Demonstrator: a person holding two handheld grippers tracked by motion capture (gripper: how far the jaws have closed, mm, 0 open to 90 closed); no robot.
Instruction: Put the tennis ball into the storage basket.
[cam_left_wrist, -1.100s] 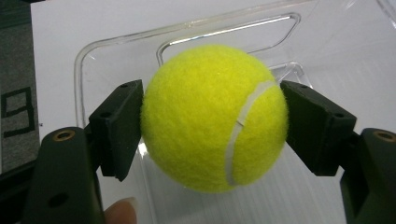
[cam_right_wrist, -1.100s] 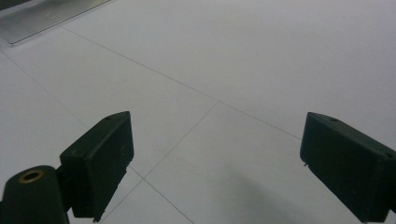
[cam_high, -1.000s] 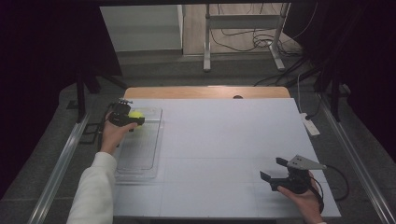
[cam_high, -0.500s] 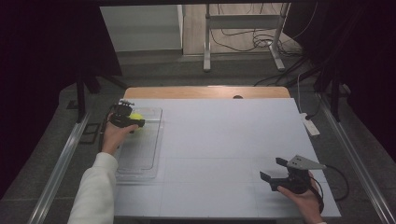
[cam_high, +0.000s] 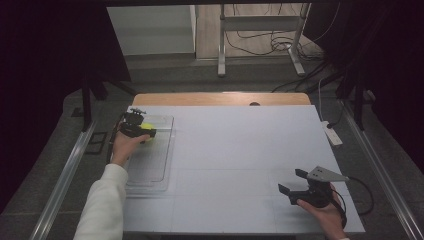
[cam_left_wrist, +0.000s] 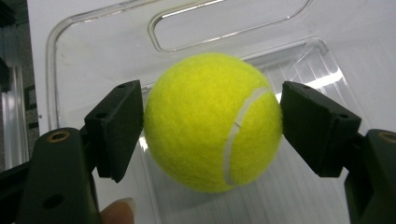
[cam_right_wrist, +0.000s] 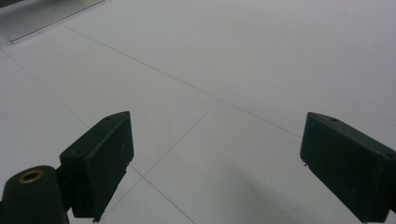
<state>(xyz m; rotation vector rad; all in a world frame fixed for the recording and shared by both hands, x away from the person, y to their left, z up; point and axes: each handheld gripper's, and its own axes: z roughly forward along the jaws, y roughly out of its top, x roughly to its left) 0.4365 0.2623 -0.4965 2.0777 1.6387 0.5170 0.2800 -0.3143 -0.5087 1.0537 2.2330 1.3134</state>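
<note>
A yellow tennis ball (cam_left_wrist: 205, 123) sits squeezed between the two black pads of my left gripper (cam_left_wrist: 212, 126), which is shut on it. In the high view that gripper (cam_high: 144, 131) and the ball (cam_high: 147, 127) hang over the far end of a clear plastic tray (cam_high: 152, 165) at the table's left side. The tray's handle slot (cam_left_wrist: 229, 21) lies just beyond the ball. My right gripper (cam_high: 290, 181) rests near the front right of the table, jaws wide apart. Between them (cam_right_wrist: 217, 158) there is nothing but bare white table.
The table (cam_high: 240, 145) is white with faint seam lines and a wooden strip (cam_high: 215, 98) along its far edge. A white power strip (cam_high: 332, 134) lies at the right edge. Metal rails run along both sides on the floor.
</note>
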